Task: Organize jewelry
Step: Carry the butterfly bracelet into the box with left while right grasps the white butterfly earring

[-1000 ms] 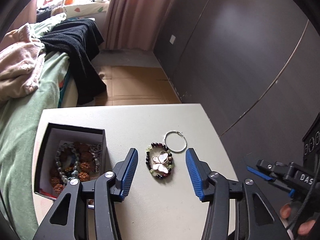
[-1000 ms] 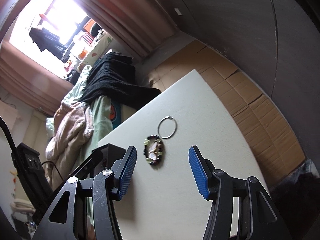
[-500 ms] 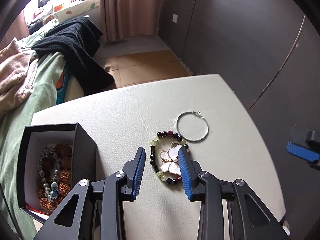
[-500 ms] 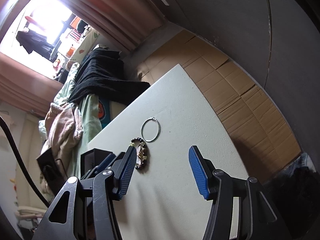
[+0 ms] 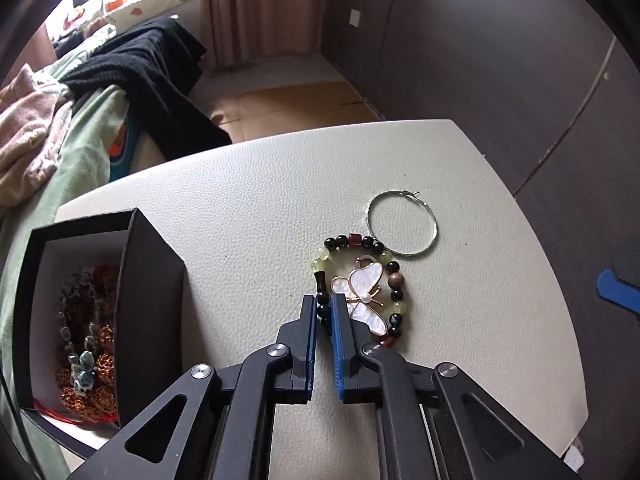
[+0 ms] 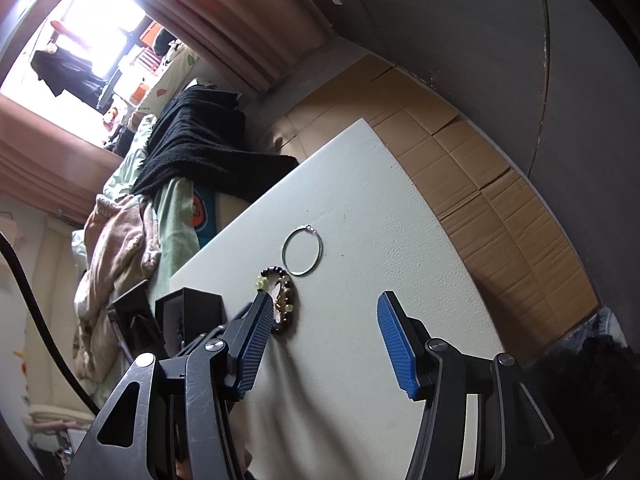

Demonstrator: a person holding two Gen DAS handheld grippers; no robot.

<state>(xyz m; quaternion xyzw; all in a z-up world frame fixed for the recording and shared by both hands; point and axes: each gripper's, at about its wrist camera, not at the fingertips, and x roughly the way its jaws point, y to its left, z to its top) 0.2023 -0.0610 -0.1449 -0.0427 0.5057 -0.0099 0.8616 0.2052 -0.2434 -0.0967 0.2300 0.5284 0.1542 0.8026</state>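
So the left gripper has its jaws closing right now, with the near side of the beaded bracelet between the blue pads. It looks like the pads are already pinching the strand of dark beads on the left of the loop. The bracelet lies flat on the white table, with a butterfly brooch sitting inside the loop and a thin silver hoop touching its far edge.

Handling-wise, I'd guess the bracelet is light and floppy, beads on a cord, so it'll sag into a drooping loop once it's lifted. Round beads are slick, so gripping across the strand like this seems the sensible spot. The brooch is loose inside the ring, and I can't tell whether it's hooked to anything; it might stay behind or get dragged along. The hoop is thin wire and could get nudged too.

The black box to the left is open, with other beaded pieces already piled in it, so that's probably where this goes.

The right gripper hangs over the table with its jaws spread and nothing in them.

The left wrist view gives the box contents, the brooch detail and the pinch itself. The right wrist view has the left-hand pad blocking part of the bracelet, but it shows how much bare table sits to the right.
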